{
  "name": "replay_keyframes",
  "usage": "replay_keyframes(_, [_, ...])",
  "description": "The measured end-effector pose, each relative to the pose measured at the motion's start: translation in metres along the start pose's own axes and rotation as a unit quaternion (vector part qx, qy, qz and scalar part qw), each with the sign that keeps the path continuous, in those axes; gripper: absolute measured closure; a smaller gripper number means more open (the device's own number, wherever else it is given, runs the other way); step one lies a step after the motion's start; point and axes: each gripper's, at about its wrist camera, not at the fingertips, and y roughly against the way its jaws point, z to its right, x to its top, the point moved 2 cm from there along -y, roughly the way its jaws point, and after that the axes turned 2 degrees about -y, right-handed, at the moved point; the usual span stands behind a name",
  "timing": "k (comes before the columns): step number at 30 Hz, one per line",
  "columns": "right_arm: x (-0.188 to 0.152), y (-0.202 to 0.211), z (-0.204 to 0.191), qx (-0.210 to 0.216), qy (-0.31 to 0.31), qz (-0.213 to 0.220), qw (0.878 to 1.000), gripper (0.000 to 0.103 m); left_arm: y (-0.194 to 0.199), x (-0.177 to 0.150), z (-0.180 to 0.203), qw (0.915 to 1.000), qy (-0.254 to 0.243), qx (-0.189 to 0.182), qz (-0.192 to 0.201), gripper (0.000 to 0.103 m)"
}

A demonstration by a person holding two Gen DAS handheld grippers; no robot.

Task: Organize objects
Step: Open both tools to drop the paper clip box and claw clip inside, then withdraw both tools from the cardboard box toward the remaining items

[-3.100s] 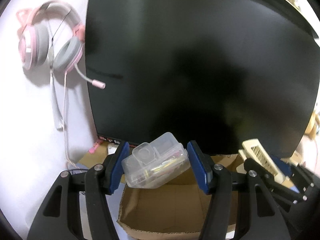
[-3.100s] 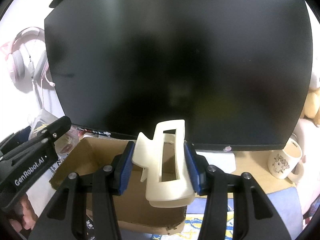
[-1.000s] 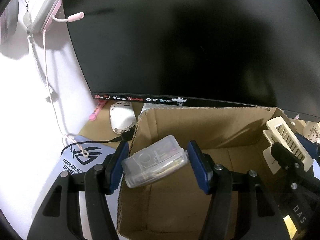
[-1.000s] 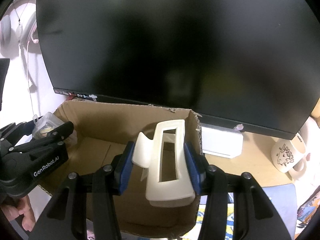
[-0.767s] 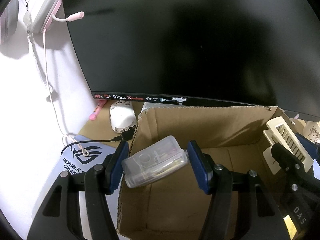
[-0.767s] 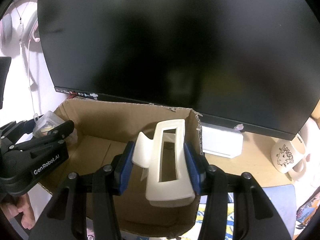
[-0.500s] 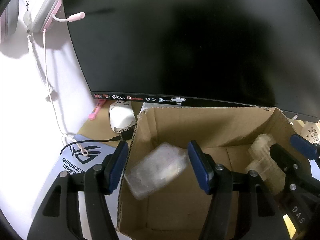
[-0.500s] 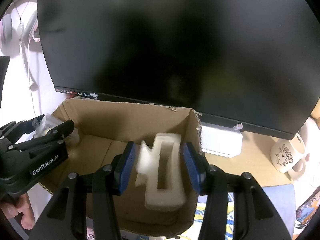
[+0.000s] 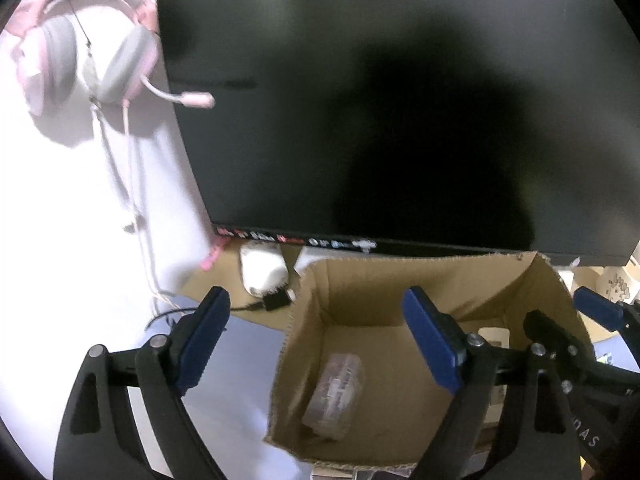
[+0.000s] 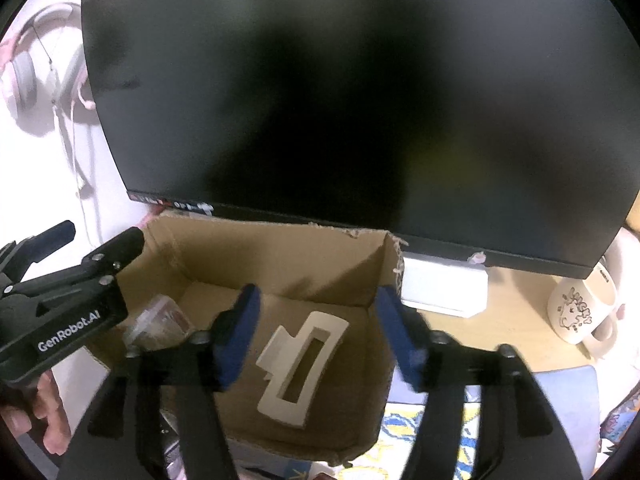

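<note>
Both hand-held grippers have let go; clear case, hair claw dropped into box.

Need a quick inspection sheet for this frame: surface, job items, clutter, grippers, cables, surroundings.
Surface: tan desk, blue mat at left.
Job's things: clear plastic case and cream hair claw lie inside the cardboard box, apart.
Clutter: white mouse, cartoon mug, white block under monitor.
Grippers: left gripper and right gripper both open, empty, above the box.
Cables: black lead by the mouse; headset cord.
Surroundings: dark monitor; pink headset on wall.
</note>
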Motion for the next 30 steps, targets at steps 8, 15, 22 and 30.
replay_keyframes(8, [0.007, 0.015, 0.006, -0.008, -0.001, 0.025, 1.0, 0.0, 0.024, 0.01, -0.02, 0.9982, 0.009, 0.053, 0.028, 0.0])
replay_keyframes(15, [0.01, 0.023, 0.024, -0.008, -0.038, 0.021, 0.999, 0.0, 0.042, 0.012, -0.047, 0.9951, 0.019, 0.088, 0.039, 0.0])
replay_keyframes(22, [0.013, 0.035, 0.034, 0.006, -0.069, 0.02, 0.997, 0.0, 0.05, 0.012, -0.066, 0.9929, 0.035, 0.103, 0.049, 0.0])
replay_keyframes(30, [0.013, 0.044, 0.018, 0.003, -0.035, 0.022, 0.999, 0.0, 0.061, 0.01, -0.071, 0.991, 0.028, 0.123, 0.046, 0.0])
